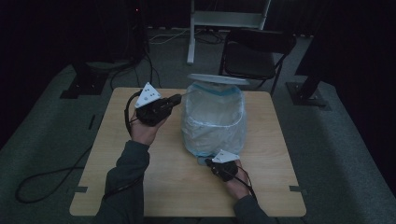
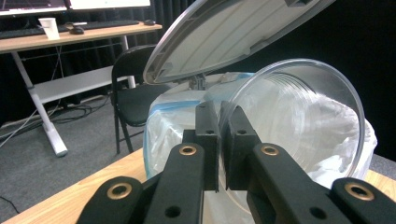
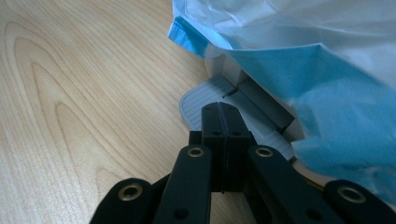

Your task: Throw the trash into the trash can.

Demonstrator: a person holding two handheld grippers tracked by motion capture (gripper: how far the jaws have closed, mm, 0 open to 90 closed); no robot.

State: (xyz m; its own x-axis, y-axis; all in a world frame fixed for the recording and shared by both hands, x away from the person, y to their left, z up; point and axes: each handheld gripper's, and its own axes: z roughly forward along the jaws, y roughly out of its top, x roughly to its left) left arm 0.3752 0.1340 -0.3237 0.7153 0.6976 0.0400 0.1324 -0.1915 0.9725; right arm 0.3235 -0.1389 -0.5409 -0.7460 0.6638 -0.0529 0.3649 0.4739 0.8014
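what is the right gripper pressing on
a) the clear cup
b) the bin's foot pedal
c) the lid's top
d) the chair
b: the right gripper, jaws shut, rests its tips on the ribbed grey pedal at the base of the bin, whose lid stands open.

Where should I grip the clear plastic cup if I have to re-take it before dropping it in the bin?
Take the clear plastic cup by its rim wall, as the left gripper does now: one jaw inside, one outside. It lies tilted, mouth toward the gripper, so come from the open side; the thin wall suits a narrow pinch.
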